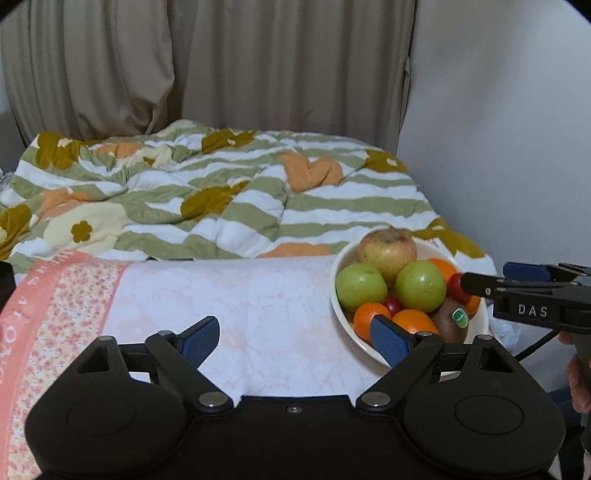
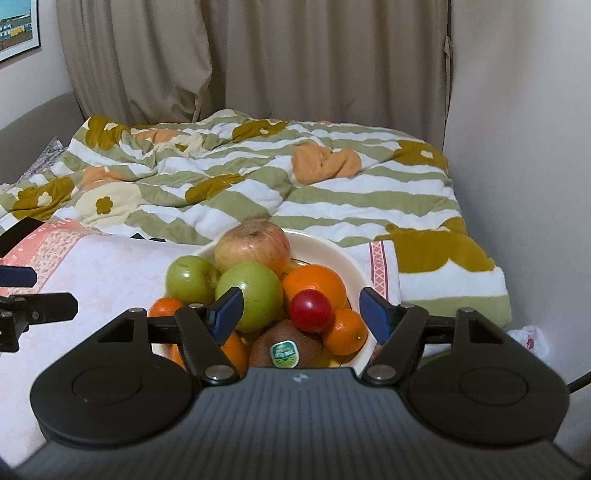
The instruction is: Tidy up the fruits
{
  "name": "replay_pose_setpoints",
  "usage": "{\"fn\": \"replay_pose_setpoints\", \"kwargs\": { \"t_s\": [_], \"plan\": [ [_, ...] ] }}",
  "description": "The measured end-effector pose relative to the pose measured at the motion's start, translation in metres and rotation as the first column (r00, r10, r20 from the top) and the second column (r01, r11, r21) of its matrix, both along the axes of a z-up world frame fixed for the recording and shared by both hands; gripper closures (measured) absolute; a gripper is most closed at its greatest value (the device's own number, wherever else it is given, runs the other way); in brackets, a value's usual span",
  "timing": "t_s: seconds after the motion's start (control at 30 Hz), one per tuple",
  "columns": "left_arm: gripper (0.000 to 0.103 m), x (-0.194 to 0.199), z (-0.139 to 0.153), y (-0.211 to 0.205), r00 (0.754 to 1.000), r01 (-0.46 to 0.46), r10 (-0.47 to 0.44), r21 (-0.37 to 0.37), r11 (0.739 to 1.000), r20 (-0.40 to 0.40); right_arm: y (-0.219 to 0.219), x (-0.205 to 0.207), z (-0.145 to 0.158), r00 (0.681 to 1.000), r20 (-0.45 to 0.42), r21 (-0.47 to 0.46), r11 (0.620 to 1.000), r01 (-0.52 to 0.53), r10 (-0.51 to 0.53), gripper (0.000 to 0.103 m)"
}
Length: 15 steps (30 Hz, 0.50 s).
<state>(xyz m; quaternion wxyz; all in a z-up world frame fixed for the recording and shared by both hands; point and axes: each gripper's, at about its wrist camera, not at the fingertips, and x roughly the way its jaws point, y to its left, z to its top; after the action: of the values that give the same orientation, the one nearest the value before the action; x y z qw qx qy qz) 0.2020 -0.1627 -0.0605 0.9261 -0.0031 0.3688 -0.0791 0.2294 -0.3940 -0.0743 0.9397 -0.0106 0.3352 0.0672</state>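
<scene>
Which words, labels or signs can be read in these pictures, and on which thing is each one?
"DAS": white letters on the black body of the right tongs, seen from the left wrist.
Pink towel: pale capital letters run along its border, cut off and too blurred to read.
Kiwi: a green oval sticker, its print too small to read.
Framed picture on the wall: no readable text.

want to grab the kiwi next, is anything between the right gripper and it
Nothing visible blocks it. The kiwi lies at the near edge of the bowl, right before the open right gripper; a red fruit rests just behind it.
</scene>
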Motion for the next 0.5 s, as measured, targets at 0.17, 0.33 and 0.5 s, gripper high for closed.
{"fn": "replay_pose_setpoints", "kwargs": {
  "t_s": [0.17,0.33,0.5],
  "plan": [
    [0.012,-0.026,0.029,0.014,0.998,-0.012,0.013,-0.017,1.000,0.059,0.014,-0.027,0.033,1.000,0.008,0.003,1.000,0.014,-0.014,0.018],
    [0.012,-0.056,0.061,0.036,0.993,-0.021,0.026,-0.042,0.999,0.117,0.034,-0.065,0.073,0.999,0.012,0.017,0.999,0.045,-0.046,0.018],
    [0.011,-0.083,0.081,0.058,0.987,-0.020,0.026,-0.037,0.999,0.158,0.055,-0.104,0.099,0.997,0.018,0.020,0.997,0.073,-0.073,0.018]
  ]
}}
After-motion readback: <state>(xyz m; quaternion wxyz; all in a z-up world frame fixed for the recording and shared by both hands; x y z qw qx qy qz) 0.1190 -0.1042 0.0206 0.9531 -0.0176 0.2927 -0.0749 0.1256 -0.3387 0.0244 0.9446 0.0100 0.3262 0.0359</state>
